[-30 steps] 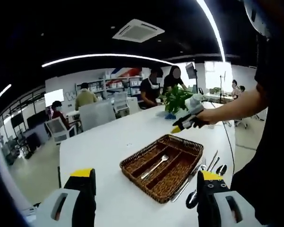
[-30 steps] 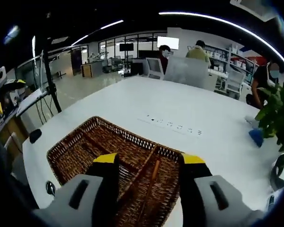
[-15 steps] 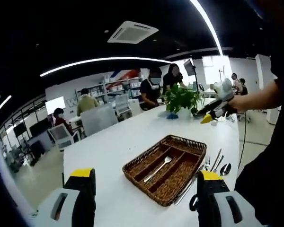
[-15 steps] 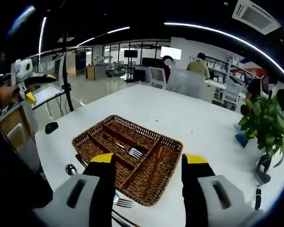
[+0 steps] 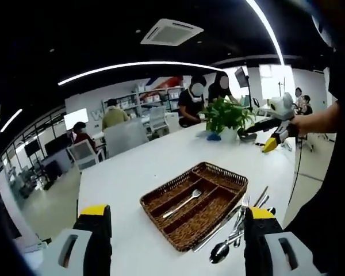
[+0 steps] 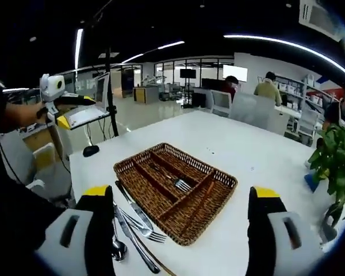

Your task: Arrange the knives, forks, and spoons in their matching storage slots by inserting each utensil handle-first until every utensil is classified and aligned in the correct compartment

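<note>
In the left gripper view, left gripper (image 5: 175,244) jaws wide apart, holding nothing; wicker tray (image 5: 161,214) on white table (image 5: 132,172) at 12 o'clock, one fork (image 5: 183,203) inside, loose cutlery (image 5: 236,227) at its 3 o'clock edge. In the right gripper view, right gripper (image 6: 184,230) also gapes empty; tray at 12, knives and forks (image 6: 132,221) at its 9 o'clock side

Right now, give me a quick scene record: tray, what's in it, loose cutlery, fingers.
tray: wicker tray on white table, divided into compartments
in tray: one fork in a long slot
loose cutlery: knives, forks, spoons in a pile on the table beside the tray
left fingers: open, holding nothing
right fingers: open, holding nothing
sorting: mostly not yet done
</note>
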The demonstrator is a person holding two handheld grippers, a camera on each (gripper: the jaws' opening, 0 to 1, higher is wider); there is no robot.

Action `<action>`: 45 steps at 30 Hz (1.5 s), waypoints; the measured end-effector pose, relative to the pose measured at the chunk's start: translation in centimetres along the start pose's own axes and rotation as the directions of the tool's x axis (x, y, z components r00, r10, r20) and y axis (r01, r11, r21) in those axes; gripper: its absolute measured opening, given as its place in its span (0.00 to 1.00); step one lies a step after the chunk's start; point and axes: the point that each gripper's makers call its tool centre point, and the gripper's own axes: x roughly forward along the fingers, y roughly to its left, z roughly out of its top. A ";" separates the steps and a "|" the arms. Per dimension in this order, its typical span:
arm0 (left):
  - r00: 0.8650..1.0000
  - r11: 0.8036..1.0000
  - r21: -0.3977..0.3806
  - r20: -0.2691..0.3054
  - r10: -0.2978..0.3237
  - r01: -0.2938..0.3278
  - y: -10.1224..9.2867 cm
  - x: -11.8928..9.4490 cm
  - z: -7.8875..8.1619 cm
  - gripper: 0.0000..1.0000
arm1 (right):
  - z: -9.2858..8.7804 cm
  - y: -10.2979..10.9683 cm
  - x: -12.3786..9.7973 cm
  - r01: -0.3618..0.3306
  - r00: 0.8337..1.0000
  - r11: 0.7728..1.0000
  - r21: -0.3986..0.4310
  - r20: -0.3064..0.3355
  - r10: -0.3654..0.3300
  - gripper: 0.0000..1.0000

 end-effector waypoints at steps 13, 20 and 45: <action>0.987 0.988 0.012 0.035 -0.156 0.155 0.6 1.8 -2.5 1.00 | -2.8 1.1 -2.0 0.148 0.986 0.987 0.068 -0.090 -0.141 0.99; 0.995 0.995 -0.025 -0.021 -0.096 0.096 1.7 1.6 -3.5 1.00 | -1.5 1.8 -2.3 0.089 0.994 0.995 0.054 -0.064 -0.086 1.00; 0.978 0.972 0.122 0.024 -0.207 0.202 -1.1 2.4 0.6 1.00 | 0.2 1.5 -3.5 0.089 0.996 0.994 0.060 -0.026 -0.087 1.00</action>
